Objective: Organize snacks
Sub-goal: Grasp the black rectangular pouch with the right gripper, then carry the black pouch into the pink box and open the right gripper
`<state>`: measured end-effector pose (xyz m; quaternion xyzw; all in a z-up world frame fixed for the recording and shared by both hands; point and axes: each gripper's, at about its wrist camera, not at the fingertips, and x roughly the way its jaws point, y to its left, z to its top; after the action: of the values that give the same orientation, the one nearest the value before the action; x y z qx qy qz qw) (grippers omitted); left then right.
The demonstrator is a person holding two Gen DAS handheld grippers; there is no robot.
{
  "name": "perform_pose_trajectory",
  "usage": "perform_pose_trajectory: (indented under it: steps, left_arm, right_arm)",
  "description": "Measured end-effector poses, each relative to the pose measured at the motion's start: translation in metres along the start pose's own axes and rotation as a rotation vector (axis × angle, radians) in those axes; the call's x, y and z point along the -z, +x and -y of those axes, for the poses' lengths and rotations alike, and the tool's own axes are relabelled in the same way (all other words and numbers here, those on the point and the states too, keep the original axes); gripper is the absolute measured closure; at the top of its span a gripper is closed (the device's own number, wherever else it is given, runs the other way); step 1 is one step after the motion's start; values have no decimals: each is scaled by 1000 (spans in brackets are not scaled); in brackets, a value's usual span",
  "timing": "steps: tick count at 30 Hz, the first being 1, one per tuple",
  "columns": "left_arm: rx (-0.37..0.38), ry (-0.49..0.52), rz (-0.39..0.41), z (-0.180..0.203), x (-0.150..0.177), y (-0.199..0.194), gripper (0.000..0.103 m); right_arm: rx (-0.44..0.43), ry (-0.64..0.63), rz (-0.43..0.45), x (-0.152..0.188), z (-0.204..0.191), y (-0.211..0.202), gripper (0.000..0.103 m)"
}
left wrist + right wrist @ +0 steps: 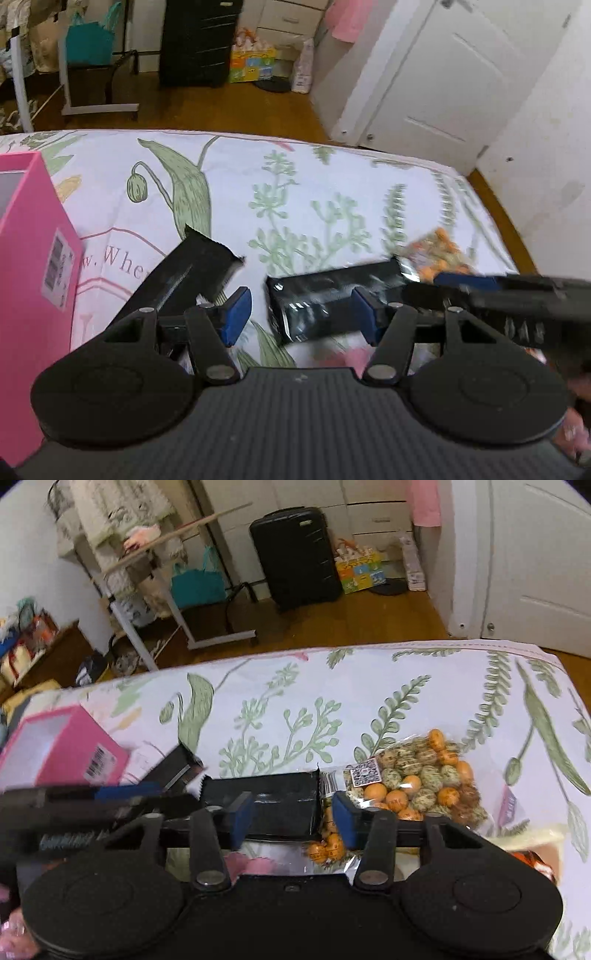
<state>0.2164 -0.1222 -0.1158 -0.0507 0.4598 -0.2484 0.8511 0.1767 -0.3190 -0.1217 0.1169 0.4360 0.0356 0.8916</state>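
On the floral cloth (332, 177) a black snack packet (332, 302) lies flat. My left gripper (301, 315) hovers over its left end, blue pads apart, open. A second black packet (199, 266) lies tilted beside the pink box (33, 295). A clear bag of orange and speckled candies (417, 779) rests to the right of the flat black packet (273, 801). My right gripper (293, 819) stands open above the seam between that packet and the bag. Each gripper shows as a blur at the other's view edge: the right gripper (480, 284) and the left gripper (125, 794).
The pink box (55, 753) stands open-topped at the left. An orange-printed wrapper (535, 860) peeks out at the right. The far edge of the cloth-covered surface (369, 646) drops to a wooden floor with a black suitcase (295, 554), a metal rack and a white door.
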Motion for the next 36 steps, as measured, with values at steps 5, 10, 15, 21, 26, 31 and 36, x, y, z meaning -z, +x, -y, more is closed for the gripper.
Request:
perform_pose_trajectory:
  steps: [5, 10, 15, 21, 26, 31, 36]
  left_arm:
    - [-3, -64, -59, -14, -4, 26, 43]
    - [24, -66, -108, -13, 1, 38, 51]
    - [24, -65, -115, -2, 6, 34, 59]
    - [47, -94, -158, -4, 16, 21, 59]
    - [45, -80, -160, -2, 26, 6, 54]
    - [3, -25, -161, 2, 34, -13, 50]
    - [-16, 22, -183, 5, 45, -35, 50]
  right_arm:
    - [-8, -27, 11, 7, 3, 10, 63]
    - [-19, -51, 12, 14, 6, 14, 63]
    - [-4, -103, 8, 28, -3, 14, 65]
    - [-9, -27, -18, 34, -5, 3, 58]
    - [6, -51, -74, 48, -24, 4, 43]
    - [12, -37, -94, 63, -43, -1, 40]
    - [14, -22, -97, 73, -61, -20, 39]
